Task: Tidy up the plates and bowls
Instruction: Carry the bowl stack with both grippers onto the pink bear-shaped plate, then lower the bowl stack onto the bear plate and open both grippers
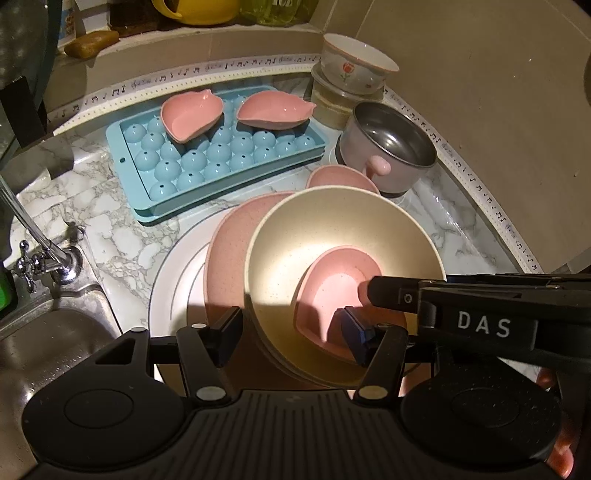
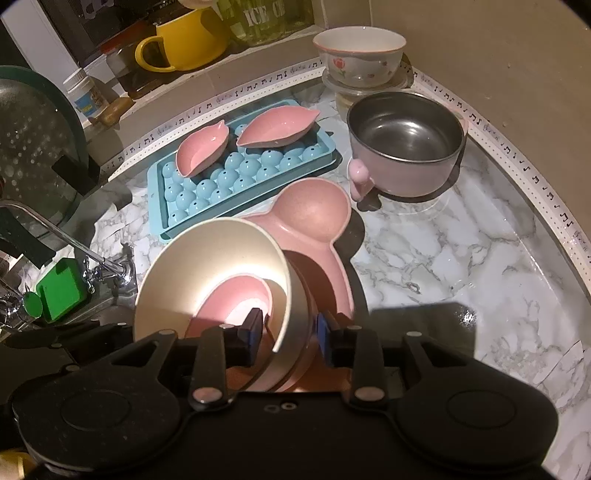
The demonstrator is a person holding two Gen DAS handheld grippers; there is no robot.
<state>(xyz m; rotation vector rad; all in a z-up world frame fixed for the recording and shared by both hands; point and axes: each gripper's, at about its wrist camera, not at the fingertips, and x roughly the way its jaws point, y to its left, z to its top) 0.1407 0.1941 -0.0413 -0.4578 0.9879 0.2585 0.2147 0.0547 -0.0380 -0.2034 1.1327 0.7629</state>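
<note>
the cream bowl [image 2: 207,273] with a small pink dish [image 2: 236,299] nested inside sits tilted on the pink eared plate [image 2: 314,218], itself on a white plate [image 1: 173,273] on the marble tabletop [image 2: 443,258]. the right claw [image 2: 286,332] pinches the cream bowl's rim. the left claw [image 1: 291,332] stands half open around the near rim, contact unclear. two leaf dishes [image 1: 192,118], the steel bowl [image 2: 406,144] and the floral bowl [image 2: 360,55] remain unsorted. the stack's underside is hidden.

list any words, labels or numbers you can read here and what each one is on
"DAS": white letters on the right hand-held gripper, seen from the left wrist.
"ICE CR", cut off: on the glass jar on the ledge.
White bottle label: too blurred to read.
Edge strip: printed music notes; its script is too small.
</note>
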